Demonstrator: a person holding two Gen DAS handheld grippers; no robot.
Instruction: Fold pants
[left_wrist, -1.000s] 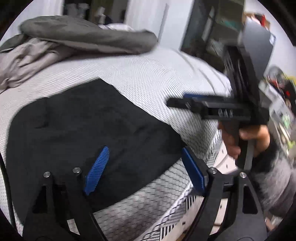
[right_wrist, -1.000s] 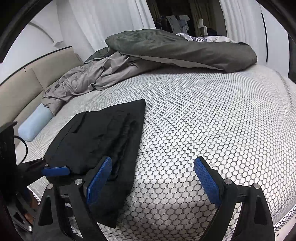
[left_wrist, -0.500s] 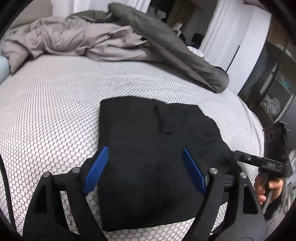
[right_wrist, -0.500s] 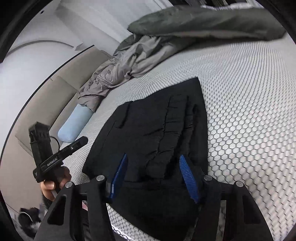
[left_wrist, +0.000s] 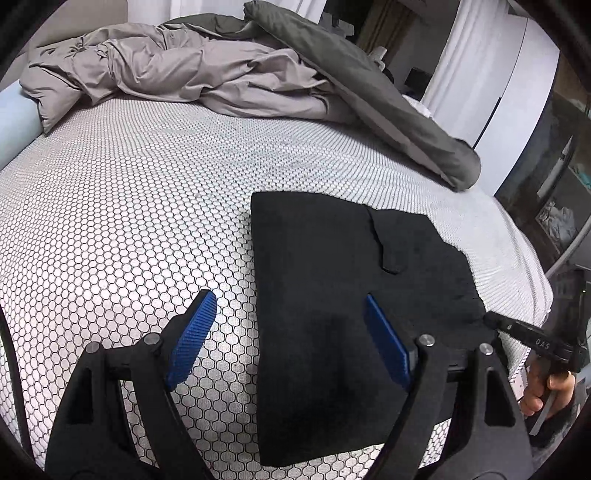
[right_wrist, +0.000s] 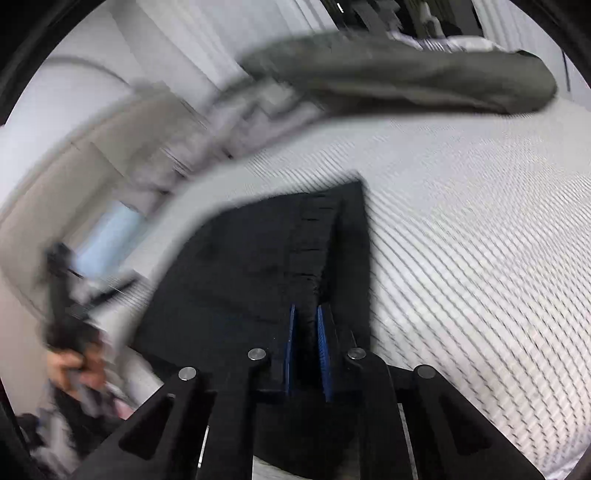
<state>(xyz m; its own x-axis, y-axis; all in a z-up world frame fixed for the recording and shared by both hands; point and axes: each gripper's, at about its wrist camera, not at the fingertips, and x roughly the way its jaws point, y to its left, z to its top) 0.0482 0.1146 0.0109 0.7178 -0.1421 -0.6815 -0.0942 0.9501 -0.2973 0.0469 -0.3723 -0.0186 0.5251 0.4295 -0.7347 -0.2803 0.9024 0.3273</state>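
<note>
On a bed (left_wrist: 129, 229) covered in a white honeycomb-patterned spread, with a pale blue bolster (left_wrist: 14, 114) at its far left edge and a rumpled grey duvet (left_wrist: 229, 70) heaped along the back, a person worked a pair of black pants (left_wrist: 332, 295) with two hand-held grippers. The left gripper (left_wrist: 284, 339) hung over the near left edge of the garment with its blue pads spread wide: the left pad sat above bare bedspread, the right pad above black cloth, and nothing was caught between them. The pants lay flat toward the right front of the bed, apparently already doubled into a broad dark panel, with a straight edge on the left and a ragged one reaching toward the mattress corner. At the far right, the right gripper (right_wrist: 306, 343) had just been closing, and its pads were pinching a raised ridge of the black fabric at the near right corner of the garment; the wrist view was heavily blurred, so how deep the bite went could not be told. A hand (left_wrist: 546, 387) on that tool's handle showed at the frame edge. The step in hand appeared to be taking hold of the near edge for the next fold. That move seemingly called for the left jaws to drop and close on the opposite corner, so both ends could lift together and carry the near edge evenly toward the far one.
</note>
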